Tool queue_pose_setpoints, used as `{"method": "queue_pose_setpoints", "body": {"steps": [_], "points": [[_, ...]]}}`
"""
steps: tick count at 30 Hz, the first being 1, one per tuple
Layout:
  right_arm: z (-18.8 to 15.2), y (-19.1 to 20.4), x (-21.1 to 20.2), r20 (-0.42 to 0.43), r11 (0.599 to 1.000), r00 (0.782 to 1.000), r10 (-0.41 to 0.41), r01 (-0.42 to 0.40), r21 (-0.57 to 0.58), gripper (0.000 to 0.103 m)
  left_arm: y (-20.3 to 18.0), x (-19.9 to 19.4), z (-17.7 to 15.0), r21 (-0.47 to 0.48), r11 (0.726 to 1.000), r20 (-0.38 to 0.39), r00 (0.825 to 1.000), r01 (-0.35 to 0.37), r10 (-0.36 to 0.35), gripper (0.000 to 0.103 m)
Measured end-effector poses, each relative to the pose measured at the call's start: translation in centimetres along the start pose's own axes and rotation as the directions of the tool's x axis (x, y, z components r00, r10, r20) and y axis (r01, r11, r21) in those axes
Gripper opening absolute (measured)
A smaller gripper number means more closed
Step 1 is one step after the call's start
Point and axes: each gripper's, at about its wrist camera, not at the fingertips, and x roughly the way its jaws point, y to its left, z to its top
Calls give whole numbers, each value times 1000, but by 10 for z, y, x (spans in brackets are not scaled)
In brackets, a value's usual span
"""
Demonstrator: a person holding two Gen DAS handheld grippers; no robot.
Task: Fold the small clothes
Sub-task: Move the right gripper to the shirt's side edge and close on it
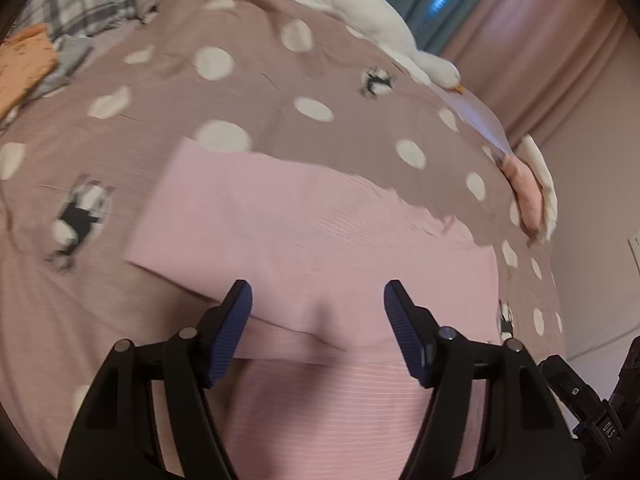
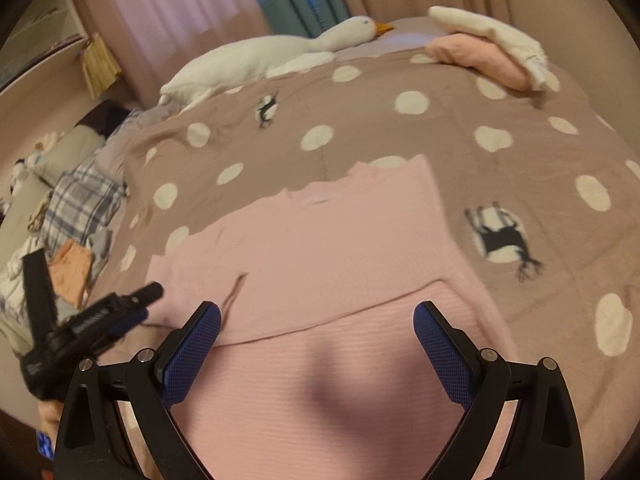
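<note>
A pale pink ribbed garment (image 1: 300, 220) lies flat on the dotted brown bedcover (image 1: 240, 92). One layer is folded over another, and the fold edge runs across just in front of the fingers. My left gripper (image 1: 317, 286) hangs over the near part of it with its blue pads wide apart and nothing pinched between them. In the right wrist view the same garment (image 2: 320, 240) spreads out under my right gripper (image 2: 318, 308), which is also open and empty. The left gripper (image 2: 148, 300) shows there from the side, at the garment's left edge.
A white goose plush (image 2: 280, 52) lies along the far edge of the bed. A small stack of folded pink and white clothes (image 2: 480, 52) sits at the far right. Plaid cloth (image 2: 80, 200) and an orange garment (image 2: 72, 272) lie at the left. Curtains hang behind.
</note>
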Motion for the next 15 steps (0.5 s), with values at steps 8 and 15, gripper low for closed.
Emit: {"method": "queue_pose_setpoints", "body": {"steps": [8,15], "points": [[4,55,32,-79,992,992,94,-100,-78,96,52,-26,6,-105,988,47,992,-111,116,71],[3,94,87,-205,985,971,123,-144,-90,96,79,-43,8,-141,974,73,980,-175,186,71]]}}
